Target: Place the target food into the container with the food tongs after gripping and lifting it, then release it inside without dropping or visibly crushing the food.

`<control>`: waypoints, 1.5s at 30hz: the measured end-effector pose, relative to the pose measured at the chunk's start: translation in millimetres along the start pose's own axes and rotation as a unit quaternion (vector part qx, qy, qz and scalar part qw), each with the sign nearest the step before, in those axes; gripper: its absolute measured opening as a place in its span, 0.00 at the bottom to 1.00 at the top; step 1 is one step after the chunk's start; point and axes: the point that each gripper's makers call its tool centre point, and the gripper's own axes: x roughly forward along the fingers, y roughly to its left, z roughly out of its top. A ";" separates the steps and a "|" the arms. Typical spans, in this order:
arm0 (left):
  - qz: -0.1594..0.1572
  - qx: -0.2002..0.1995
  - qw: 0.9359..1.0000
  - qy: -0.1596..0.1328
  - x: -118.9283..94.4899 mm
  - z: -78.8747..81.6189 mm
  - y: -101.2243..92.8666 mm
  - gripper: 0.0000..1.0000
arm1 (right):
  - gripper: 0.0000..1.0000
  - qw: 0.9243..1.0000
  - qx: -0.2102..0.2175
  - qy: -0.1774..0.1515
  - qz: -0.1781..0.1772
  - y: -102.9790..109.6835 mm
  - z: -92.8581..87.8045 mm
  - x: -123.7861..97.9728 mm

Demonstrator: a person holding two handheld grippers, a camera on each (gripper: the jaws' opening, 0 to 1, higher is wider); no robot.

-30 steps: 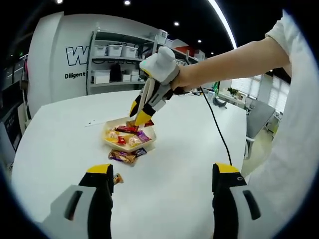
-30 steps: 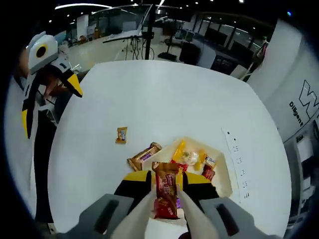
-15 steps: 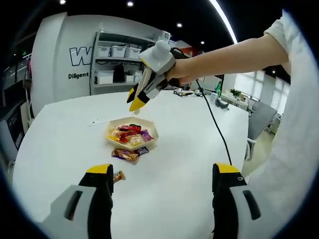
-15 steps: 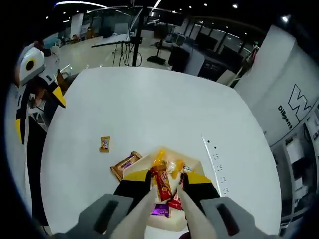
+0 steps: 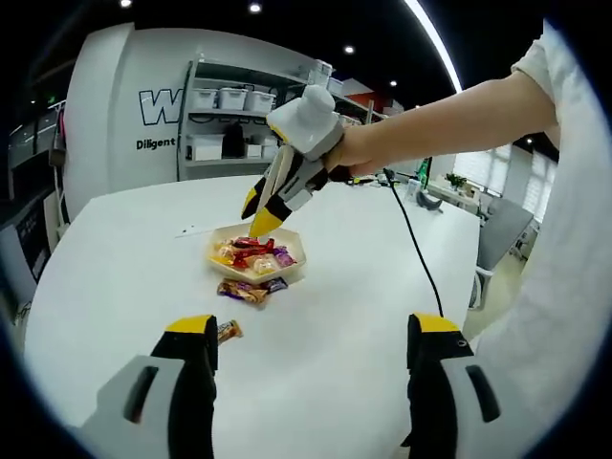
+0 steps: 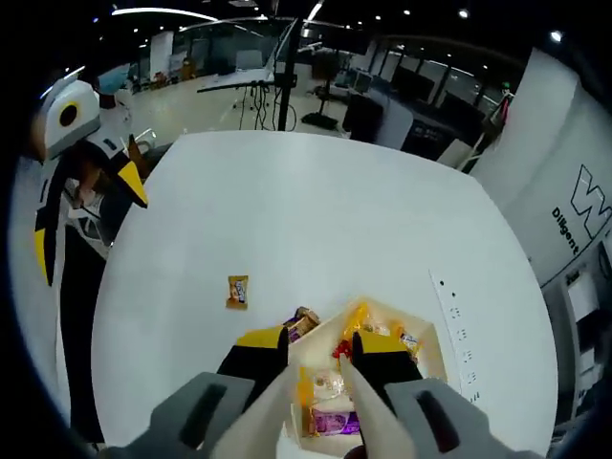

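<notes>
While the right gripper (image 6: 317, 356) held food tongs (image 6: 316, 402) with nothing between their tips above the snack-filled container (image 5: 256, 258), the left gripper (image 5: 312, 335) stood wide open; wall lettering read "Diligent" (image 5: 160, 144). Two wrapped snacks (image 5: 243, 292) lay on the white table (image 5: 335, 287) beside it.

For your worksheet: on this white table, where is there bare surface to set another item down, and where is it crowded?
The white table is bare beyond the small orange snack packet, out to its far edge, and also near the left gripper. It is crowded around the snack-filled container, where a brown wrapped snack lies against its side under the right gripper.
</notes>
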 end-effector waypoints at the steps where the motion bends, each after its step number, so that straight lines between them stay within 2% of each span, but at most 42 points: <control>1: 0.001 -0.001 1.000 0.000 -0.7 -0.5 0.3 0.78 | 0.21 1.000 -0.001 -0.001 0.004 3.0 1.3 1.5; 12: 0.013 -0.009 1.000 -0.003 -7.8 -5.4 4.7 0.79 | 0.21 0.999 -0.023 -0.007 0.047 43.1 15.0 26.7; 20: 0.021 -0.015 1.000 -0.003 -12.4 -12.7 13.1 0.79 | 0.21 0.996 -0.047 0.001 0.077 68.3 14.4 47.1; 28: 0.026 -0.022 0.999 0.000 -15.8 -16.6 14.7 0.78 | 0.21 0.993 -0.058 0.005 0.098 83.3 12.6 59.7; 45: 0.036 -0.037 0.999 0.003 -22.5 -21.1 19.6 0.79 | 0.22 0.989 -0.088 0.006 0.122 97.5 19.7 82.9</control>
